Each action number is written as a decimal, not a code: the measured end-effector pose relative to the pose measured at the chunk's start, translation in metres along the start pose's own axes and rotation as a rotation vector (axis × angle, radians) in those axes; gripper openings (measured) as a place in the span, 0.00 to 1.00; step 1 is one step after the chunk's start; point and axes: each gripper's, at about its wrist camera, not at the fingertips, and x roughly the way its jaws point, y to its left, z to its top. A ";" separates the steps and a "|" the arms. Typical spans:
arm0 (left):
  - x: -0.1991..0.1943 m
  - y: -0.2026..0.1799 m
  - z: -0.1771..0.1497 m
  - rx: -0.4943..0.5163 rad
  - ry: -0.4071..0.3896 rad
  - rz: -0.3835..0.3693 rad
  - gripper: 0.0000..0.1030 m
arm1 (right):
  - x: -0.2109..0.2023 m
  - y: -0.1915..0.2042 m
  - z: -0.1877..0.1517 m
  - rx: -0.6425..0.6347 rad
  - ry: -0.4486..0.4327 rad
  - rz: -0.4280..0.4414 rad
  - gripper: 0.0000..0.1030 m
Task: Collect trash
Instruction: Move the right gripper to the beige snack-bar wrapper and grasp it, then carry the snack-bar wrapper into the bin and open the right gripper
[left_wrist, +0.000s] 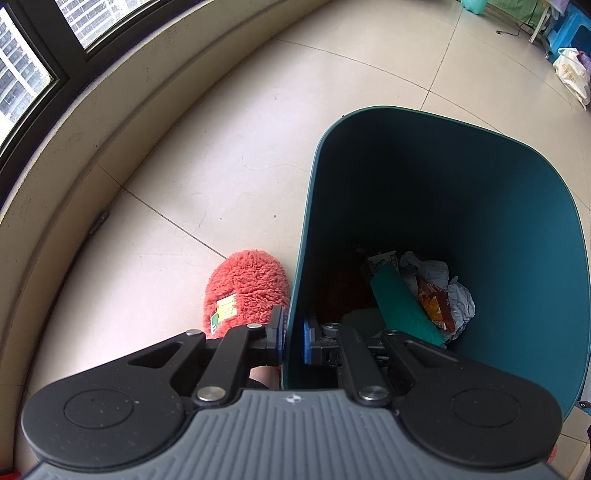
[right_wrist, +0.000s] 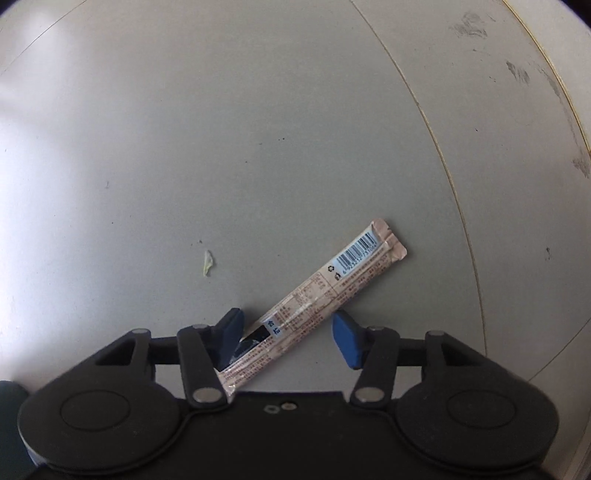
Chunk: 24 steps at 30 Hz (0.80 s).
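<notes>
Because the long snack-stick wrapper (right_wrist: 314, 306) is lying slantwise on the grey floor (right_wrist: 258, 129), one end tucked under the near-side pad and the barcode end reaching well past the other, the right tool (right_wrist: 290, 334) is risking a skewed pinch that could let the slick foil swivel or slip out. Its blue pads are standing partly spread astride the wrapper, not yet pressing it. The left tool (left_wrist: 294, 339) is pinching the rim of the teal trash bin (left_wrist: 461, 192), already holding crumpled litter.
</notes>
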 end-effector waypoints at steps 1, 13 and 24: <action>0.000 0.000 0.000 0.000 0.000 0.000 0.09 | -0.003 0.006 -0.007 -0.022 0.002 0.005 0.31; 0.002 -0.002 -0.001 0.006 -0.002 0.009 0.09 | -0.041 0.022 -0.039 -0.264 -0.092 0.045 0.20; 0.002 -0.001 -0.004 0.015 -0.018 0.006 0.09 | -0.155 0.016 -0.084 -0.496 -0.263 0.191 0.18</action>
